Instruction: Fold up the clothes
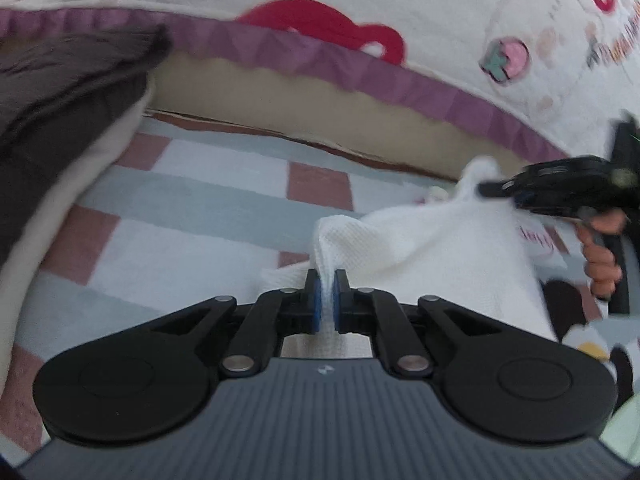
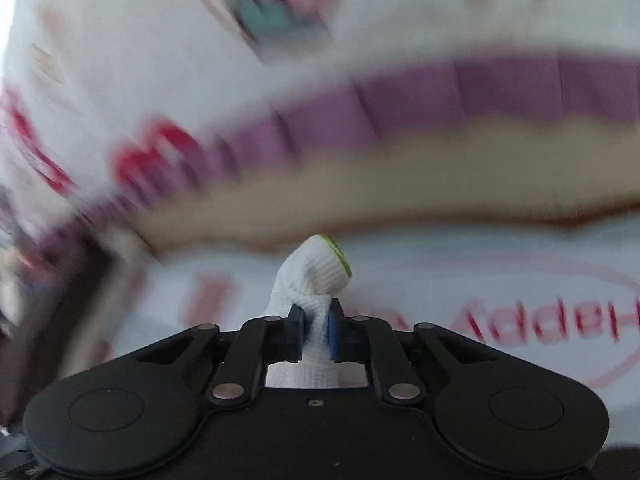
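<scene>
A white waffle-knit garment (image 1: 420,248) lies bunched on a checked sheet. My left gripper (image 1: 327,300) is shut on a pinched fold of it, with the cloth squeezed between the blue pads (image 1: 317,300). In the same view my right gripper (image 1: 486,190) reaches in from the right, held by a hand (image 1: 600,256), and grips the garment's far corner. In the right wrist view the right gripper (image 2: 316,330) is shut on a bunched white fold (image 2: 316,276) that sticks up past the pads and has a yellow-green edge (image 2: 340,256).
A checked sheet (image 1: 192,208) in pink, grey and white covers the bed. A dark grey cloth over a white pillow (image 1: 60,120) lies at the left. A white quilt with red prints and a purple border (image 1: 360,72) rises behind. The right wrist view is blurred.
</scene>
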A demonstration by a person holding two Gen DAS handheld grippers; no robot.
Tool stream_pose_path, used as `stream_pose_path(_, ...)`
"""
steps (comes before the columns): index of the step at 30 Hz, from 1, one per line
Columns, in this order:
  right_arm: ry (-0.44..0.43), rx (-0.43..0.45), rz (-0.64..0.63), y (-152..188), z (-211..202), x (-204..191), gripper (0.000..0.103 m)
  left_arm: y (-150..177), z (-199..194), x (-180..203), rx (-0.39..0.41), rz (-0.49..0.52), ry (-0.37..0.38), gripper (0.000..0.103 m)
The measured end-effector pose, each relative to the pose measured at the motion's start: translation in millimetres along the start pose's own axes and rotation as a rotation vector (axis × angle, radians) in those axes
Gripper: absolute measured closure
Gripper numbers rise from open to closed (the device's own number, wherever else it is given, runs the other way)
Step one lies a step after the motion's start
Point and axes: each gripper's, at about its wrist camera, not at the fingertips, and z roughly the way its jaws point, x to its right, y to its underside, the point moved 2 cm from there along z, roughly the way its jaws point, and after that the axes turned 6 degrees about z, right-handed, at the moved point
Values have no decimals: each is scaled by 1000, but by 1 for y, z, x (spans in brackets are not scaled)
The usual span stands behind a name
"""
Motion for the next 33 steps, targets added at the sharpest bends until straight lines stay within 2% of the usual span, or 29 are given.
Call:
stream_pose_path(4,83,49,-234,7,1,-24,91,0,1,-13,5,-54,-89,98)
stream_pose_path(5,126,27,-251,7,8,-22,89,2,3,-18,-18,-68,-129,97)
stream_pose_path(6,159,45,-236,6,7,-17,88,4,6,-23,-44,-83,-170,97)
stream_pose_path(8,223,83,-204,2,3,-7,78,11,5,-39,-89,-163,-224,97)
stream_pose_path(9,256,102,-189,0,1,-2,71,15,-2,-48,-72,-231,-209,96)
stream_pose_path(10,257,107,-151,-2,-6,5,55,19,-9,-58,-52,-301,-189,96)
stream_pose_path(11,224,90,-103,-2,-15,12,52,22,-17,-64,-35,-347,-152,95)
stream_pose_path(13,141,43,-39,4,-32,23,51,22,-28,-66,-25,-358,-54,89)
stream_pose_path(15,69,-7,14,15,-47,32,50,21,-34,-57,-40,-308,23,64)
stream_pose_path(17,12,-48,64,32,-58,35,49,21,-35,-45,-71,-250,74,53)
stream_pose_path(19,-37,-82,112,50,-66,37,47,24,-32,-34,-110,-201,74,53)
stream_pose_path(20,-57,-96,134,58,-68,37,47,26,-29,-32,-137,-184,36,53)
stream_pose_path(23,-98,-145,163,79,-52,23,47,32,-24,-35,-200,-96,-182,54)
stream_pose_path(27,-67,-163,172,93,-43,4,47,40,-40,-48,-274,25,-387,56)
stream_pose_path(30,-48,-193,176,106,-55,-10,47,45,-76,-61,-258,-25,-307,55)
stream_pose_path(33,-58,-239,184,129,-81,-20,46,50,-111,-57,-265,13,-253,54)
